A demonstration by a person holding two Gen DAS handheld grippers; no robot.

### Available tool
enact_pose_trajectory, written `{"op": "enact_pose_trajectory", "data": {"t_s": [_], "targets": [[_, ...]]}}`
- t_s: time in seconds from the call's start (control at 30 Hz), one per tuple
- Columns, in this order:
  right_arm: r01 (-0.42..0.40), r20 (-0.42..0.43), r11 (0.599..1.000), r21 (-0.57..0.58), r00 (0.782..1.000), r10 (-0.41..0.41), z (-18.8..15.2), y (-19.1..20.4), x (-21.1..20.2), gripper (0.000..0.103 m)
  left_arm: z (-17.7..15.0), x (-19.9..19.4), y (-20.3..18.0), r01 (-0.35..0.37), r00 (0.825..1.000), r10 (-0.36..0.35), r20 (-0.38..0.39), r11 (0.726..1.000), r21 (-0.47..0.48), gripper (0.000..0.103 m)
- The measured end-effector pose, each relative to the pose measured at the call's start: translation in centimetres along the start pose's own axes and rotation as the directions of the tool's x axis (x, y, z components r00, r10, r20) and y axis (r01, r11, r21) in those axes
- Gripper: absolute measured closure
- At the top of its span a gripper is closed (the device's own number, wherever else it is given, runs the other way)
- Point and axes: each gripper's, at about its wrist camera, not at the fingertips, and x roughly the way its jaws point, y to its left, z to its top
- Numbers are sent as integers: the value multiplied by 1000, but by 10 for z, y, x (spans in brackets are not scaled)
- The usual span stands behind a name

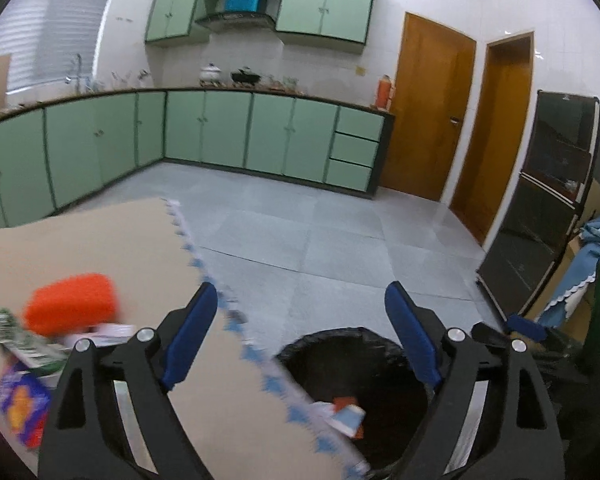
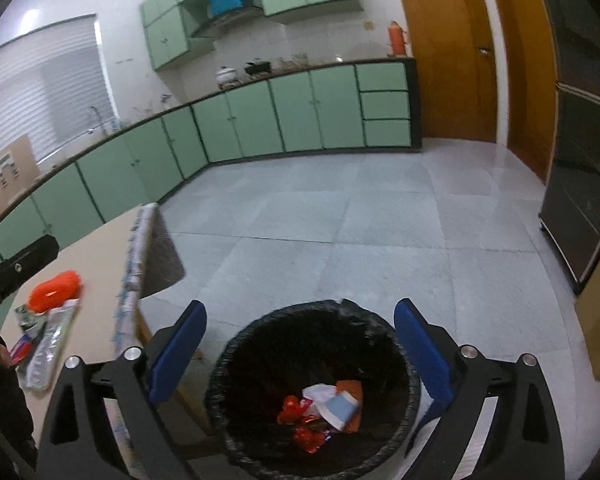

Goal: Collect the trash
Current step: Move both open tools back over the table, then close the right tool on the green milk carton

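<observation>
Black crinkly-lined round bin (image 2: 316, 392) holds crumpled wrappers (image 2: 320, 408) — right gripper (image 2: 300, 344) and left gripper (image 1: 300, 332) both spread apart, empty.

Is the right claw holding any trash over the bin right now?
No: the right claw is open and empty above the black-lined bin, with wrappers lying at the bin's bottom.
</observation>
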Motion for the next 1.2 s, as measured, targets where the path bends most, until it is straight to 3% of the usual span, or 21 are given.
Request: {"op": "enact_pose_trajectory", "data": {"t_s": [0.23, 0.47, 0.6, 0.8, 1.0, 1.2], "targets": [[-123, 6, 989, -79, 992, 124, -4, 62, -13, 8, -13, -51, 59, -141, 990, 142, 12, 989, -37, 17], [-226, -10, 959, -171, 974, 228, -12, 130, -4, 8, -34, -92, 129, -319, 947, 320, -14, 942, -104, 17], [-280, -18, 935, -215, 959, 283, -15, 165, 7, 8, -43, -110, 160, -387, 922, 387, -28, 913, -131, 17], [-349, -41, 893, -285, 935, 353, -24, 213, 19, 8, -56, -129, 191, -452, 892, 451, -39, 880, -144, 17], [-447, -113, 813, -373, 892, 438, -36, 265, 35, 8, -60, -141, 223, -498, 866, 497, -57, 845, -197, 17], [-489, -169, 772, -406, 870, 462, -47, 302, 52, 8, -64, -144, 239, -531, 845, 530, -68, 821, -209, 17]]}}
